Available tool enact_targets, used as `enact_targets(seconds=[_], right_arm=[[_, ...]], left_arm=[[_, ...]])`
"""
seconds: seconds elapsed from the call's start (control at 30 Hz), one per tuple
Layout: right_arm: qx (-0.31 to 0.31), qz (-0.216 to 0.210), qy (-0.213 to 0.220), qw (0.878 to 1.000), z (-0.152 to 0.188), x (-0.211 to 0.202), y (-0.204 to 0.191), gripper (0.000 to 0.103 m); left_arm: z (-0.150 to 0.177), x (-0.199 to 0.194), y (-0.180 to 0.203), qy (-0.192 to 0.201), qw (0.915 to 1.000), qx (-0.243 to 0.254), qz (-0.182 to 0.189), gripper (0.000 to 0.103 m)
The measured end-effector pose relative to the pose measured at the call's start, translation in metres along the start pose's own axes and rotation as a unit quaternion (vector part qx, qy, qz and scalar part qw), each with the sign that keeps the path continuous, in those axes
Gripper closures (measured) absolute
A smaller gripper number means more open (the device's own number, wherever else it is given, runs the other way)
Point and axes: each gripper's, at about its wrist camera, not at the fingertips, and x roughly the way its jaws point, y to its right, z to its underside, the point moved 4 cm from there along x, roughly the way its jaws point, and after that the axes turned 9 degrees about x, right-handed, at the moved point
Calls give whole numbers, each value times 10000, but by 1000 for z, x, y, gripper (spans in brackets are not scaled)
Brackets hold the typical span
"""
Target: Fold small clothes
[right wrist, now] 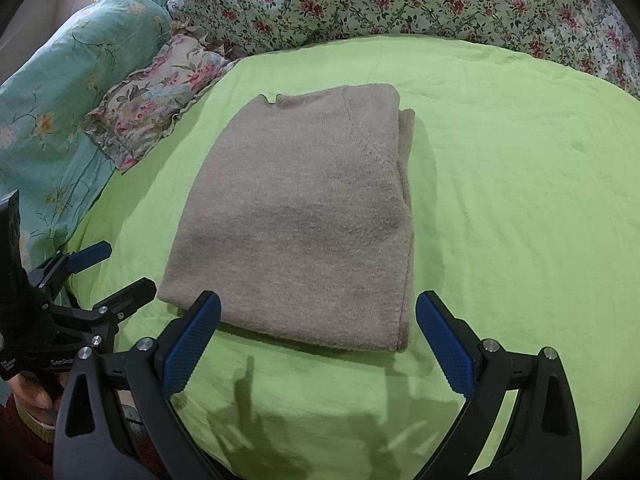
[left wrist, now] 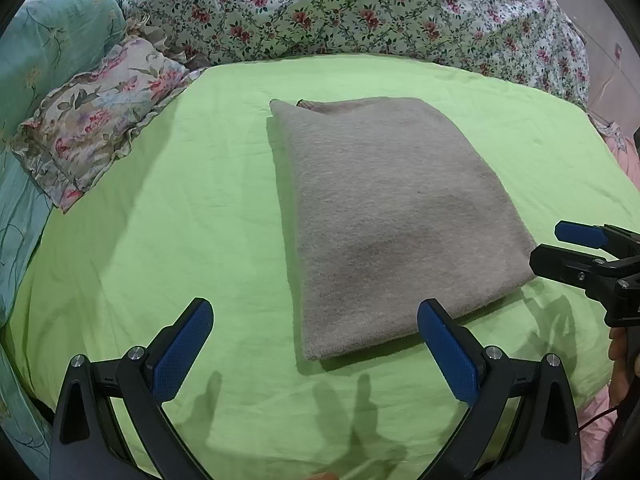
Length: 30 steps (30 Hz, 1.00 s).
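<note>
Grey knit sweater point(left wrist: 396, 216) lies folded mid-sheet point(left wrist: 160, 240). I hold left gripper point(left wrist: 316, 344) and right gripper point(right wrist: 318, 336) wide open, empty, at its near edge; I advise gripping both near corners evenly.

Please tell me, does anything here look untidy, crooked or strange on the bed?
Nothing serious stands out. The grey sweater lies folded flat on the green sheet. Only a lower layer peeks out along its right edge, so the fold is slightly uneven. Both tools, left and right, are open and empty.
</note>
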Motion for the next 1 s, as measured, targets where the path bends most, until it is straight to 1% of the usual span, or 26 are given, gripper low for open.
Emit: enact_targets(seconds=[1.0], right_arm=[[-42, -27, -4, 10000, -1, 0, -6, 5]], left_arm=[[1, -2, -1, 26, 10000, -43, 20, 1]])
